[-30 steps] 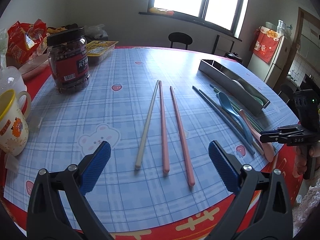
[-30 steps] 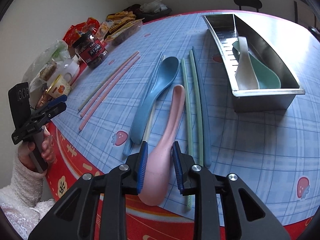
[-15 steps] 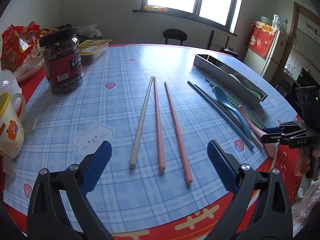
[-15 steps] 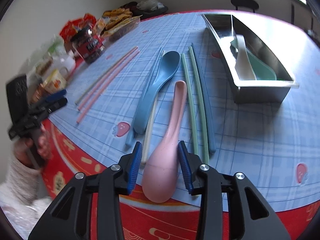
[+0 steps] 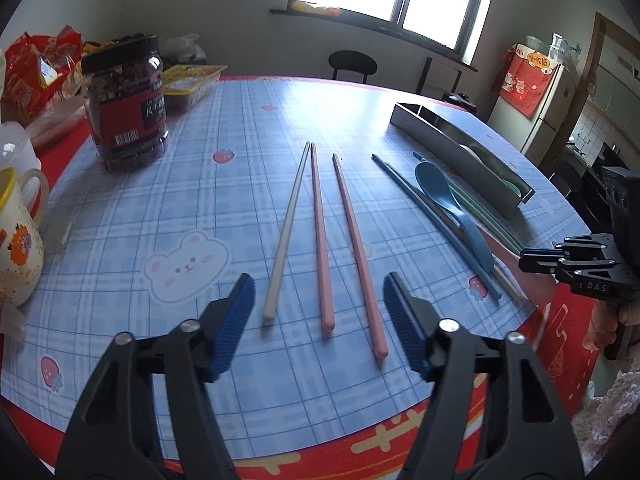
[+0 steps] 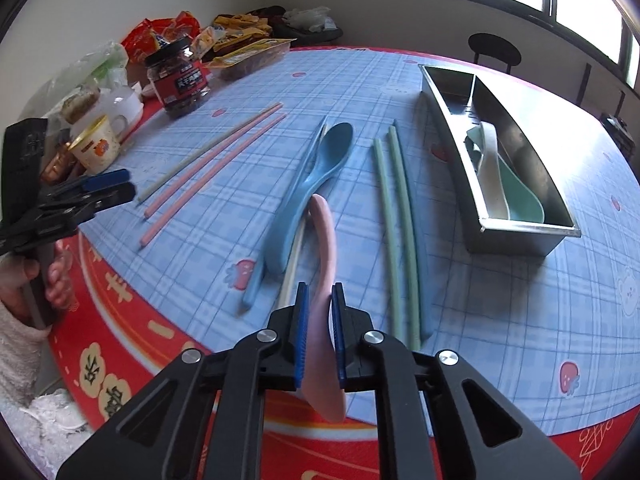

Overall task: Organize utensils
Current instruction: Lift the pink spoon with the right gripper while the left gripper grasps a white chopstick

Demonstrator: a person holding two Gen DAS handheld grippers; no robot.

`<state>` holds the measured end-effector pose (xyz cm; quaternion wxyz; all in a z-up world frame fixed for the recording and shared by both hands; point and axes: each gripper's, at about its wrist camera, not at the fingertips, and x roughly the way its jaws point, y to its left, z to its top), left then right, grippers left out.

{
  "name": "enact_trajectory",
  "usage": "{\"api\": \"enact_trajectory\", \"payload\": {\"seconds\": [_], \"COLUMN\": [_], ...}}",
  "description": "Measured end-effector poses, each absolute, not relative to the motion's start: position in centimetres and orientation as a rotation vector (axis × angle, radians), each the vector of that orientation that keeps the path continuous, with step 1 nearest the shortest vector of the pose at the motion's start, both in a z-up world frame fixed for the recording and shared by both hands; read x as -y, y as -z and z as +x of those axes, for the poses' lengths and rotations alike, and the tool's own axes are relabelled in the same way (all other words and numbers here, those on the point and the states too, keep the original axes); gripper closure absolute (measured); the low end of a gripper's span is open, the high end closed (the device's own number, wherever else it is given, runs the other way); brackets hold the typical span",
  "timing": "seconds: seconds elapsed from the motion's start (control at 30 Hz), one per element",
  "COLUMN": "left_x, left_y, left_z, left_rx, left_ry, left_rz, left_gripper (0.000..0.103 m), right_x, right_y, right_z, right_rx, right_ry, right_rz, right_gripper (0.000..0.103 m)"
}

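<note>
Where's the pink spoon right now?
In the right wrist view the pink spoon is pinched in the closing right gripper, just right of the blue spoon, near the table's front edge.

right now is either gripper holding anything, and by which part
The right gripper is closing on the pink plastic spoon, pads pressing near its bowl end. The left gripper holds nothing.

Showing as brushed, reflective metal at the right of the frame: the tray (image 6: 520, 228). Looking matt and smooth, like plastic: the pink spoon (image 6: 324, 240), the blue spoon (image 6: 312, 184), the green chopsticks (image 6: 394, 220) and the pink chopsticks (image 5: 320, 240). Gleaming faintly, a slick printed table cover (image 5: 200, 184). Appearing ribbed and rubbery: blue pads on the black plastic fingers (image 5: 236, 320). Shining clear and glossy at upper left, the plastic jar (image 5: 124, 108). Looking glazed at the left edge, the mug (image 5: 16, 240).
</note>
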<state>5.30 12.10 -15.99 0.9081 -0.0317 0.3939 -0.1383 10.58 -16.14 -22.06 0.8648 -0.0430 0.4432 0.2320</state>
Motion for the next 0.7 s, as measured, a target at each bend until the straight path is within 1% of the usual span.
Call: {"api": "enact_trajectory", "payload": {"seconds": [0.13, 0.27, 0.5, 0.63, 0.7], "left_x": [-12.0, -11.8, -12.2, -12.6, -12.8], "left_y": [16.2, 16.2, 16.3, 16.5, 16.4], "left_z": [5.5, 5.6, 5.5, 5.6, 5.8], "left_rx": [-0.828, -0.832, -0.833, -0.846, -0.848], "left_ry": [0.295, 0.294, 0.281, 0.275, 0.274], "left_rz": [-0.04, -0.02, -0.032, -0.037, -0.033], "left_gripper": [0.048, 0.057, 0.057, 0.057, 0.057], "right_x": [16.6, 16.5, 15.1, 15.4, 15.8], "right_y": [22.2, 22.4, 22.8, 22.9, 22.9], "right_z": [10.2, 10.2, 10.0, 10.1, 10.4], "right_rx": [-0.936, -0.949, -0.946, -0.929, -0.913], "right_ry": [-0.504, -0.517, -0.544, -0.518, -0.499], "right_rz": [-0.057, -0.011, -0.042, -0.048, -0.048], "right_gripper": [0.091, 0.09, 0.089, 0.093, 0.093]}}
